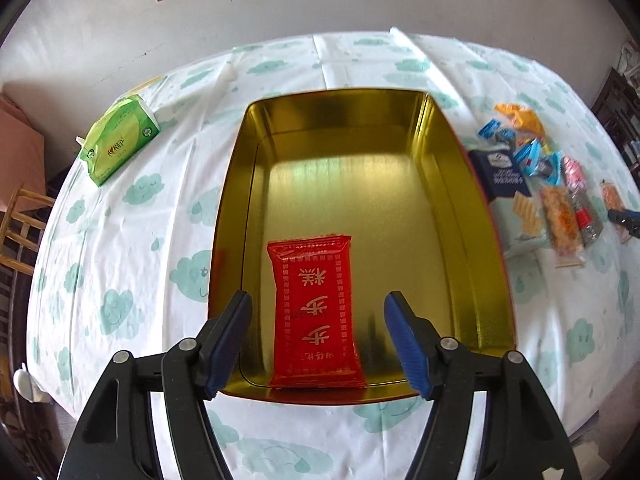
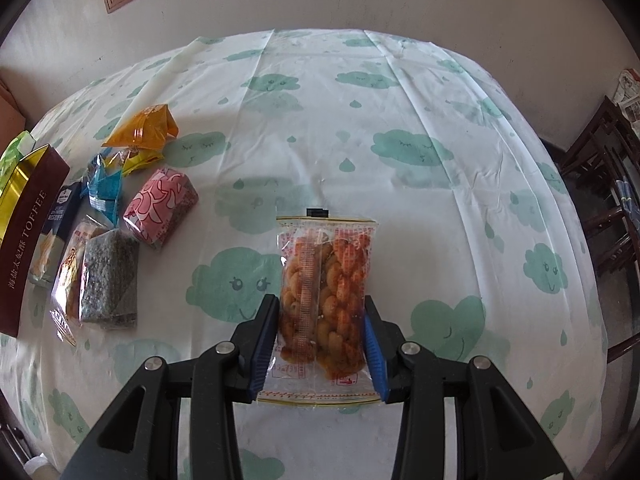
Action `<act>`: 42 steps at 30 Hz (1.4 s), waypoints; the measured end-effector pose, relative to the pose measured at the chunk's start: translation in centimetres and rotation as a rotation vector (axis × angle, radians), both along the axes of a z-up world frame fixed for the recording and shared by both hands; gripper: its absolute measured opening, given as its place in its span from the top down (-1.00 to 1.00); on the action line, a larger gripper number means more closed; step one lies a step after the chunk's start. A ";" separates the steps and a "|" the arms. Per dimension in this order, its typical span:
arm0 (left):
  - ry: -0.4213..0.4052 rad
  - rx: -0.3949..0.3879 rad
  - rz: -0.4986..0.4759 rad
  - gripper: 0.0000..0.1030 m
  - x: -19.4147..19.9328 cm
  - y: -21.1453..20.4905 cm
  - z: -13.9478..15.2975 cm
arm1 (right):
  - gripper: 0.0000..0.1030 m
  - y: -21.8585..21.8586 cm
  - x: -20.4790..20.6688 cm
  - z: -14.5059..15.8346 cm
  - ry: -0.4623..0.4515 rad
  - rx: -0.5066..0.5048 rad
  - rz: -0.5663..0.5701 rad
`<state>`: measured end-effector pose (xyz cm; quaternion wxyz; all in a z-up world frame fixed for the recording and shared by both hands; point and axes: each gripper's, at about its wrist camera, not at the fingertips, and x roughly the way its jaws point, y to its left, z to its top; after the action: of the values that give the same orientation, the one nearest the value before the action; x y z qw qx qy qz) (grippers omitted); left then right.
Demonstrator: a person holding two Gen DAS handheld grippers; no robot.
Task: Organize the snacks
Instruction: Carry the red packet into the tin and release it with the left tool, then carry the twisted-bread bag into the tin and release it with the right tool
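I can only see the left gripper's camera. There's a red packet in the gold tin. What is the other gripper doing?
Observer: The right gripper is shut on a clear bag of twisted snacks.
Child: What's written on the tin's outside?
Observer: TOFFEE, on the tin's brown side wall.
Child: Which snack lies nearest that bag?
Observer: A pink patterned packet, lying apart from it on the tablecloth.

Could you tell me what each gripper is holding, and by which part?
Right gripper grips the clear twist-snack packet across its lower sides; left gripper holds nothing.
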<state>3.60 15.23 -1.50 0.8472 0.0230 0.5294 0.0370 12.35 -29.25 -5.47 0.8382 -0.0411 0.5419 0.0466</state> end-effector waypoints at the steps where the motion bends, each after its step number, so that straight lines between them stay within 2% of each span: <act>1: -0.008 -0.002 0.007 -0.30 -0.1 0.1 0.2 | 0.15 0.0 0.2 0.0 0.015 0.006 0.004; 3: -0.031 0.009 0.019 -0.36 -0.3 0.1 0.6 | 0.01 0.3 0.5 -0.1 0.036 -0.003 0.015; 8: -0.062 0.001 0.041 -0.43 -1.1 0.4 1.3 | 0.02 0.4 0.8 0.0 0.066 -0.011 -0.010; 10: -0.070 -0.003 0.052 -0.45 -1.3 0.7 1.4 | 0.09 0.5 0.8 0.0 0.066 -0.012 -0.024; 12: -0.074 -0.009 0.065 -0.53 -1.4 0.9 1.4 | 0.24 0.4 0.8 0.1 0.075 -0.009 -0.040; 14: -0.081 -0.014 0.080 -0.54 -1.6 1.2 1.3 | 0.24 0.5 0.8 0.1 0.071 -0.015 -0.051; 19: -0.082 -0.028 0.109 -0.61 -1.8 1.9 0.9 | 0.26 0.7 0.2 0.3 0.026 -0.023 -0.103; 22: -0.096 -0.053 0.122 -0.71 -2.0 2.6 0.9 | 0.26 0.8 -0.6 1.6 -0.032 -0.016 -0.143; 23: -0.101 -0.055 0.131 -0.80 -2.1 2.8 0.9 | 0.26 0.9 -0.9 2.3 -0.056 -0.012 -0.157; 25: -0.116 -0.058 0.145 -0.82 -2.3 3.1 1.0 | 0.26 1.8 -1.5 3.9 -0.102 -0.009 -0.156; 29: -0.127 -0.066 0.162 -0.87 -2.7 3.8 1.2 | 0.26 5.0 -2.4 7.0 -0.168 0.044 -0.096; 33: -0.148 -0.075 0.193 -0.87 -3.4 4.8 1.7 | 0.26 10.3 -3.3 8.8 -0.187 0.141 0.000; 37: -0.162 -0.087 0.231 -0.88 -4.1 6.3 2.1 | 0.26 16.5 -4.2 9.0 -0.154 0.248 0.103; 42: -0.173 -0.089 0.286 -0.88 -5.2 8.4 2.5 | 0.26 24.4 -5.4 8.2 -0.095 0.308 0.241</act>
<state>-1.59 23.61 1.02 0.8761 -0.0933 0.4533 0.1354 6.92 -4.87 2.73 0.8475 0.0209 0.4793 0.2269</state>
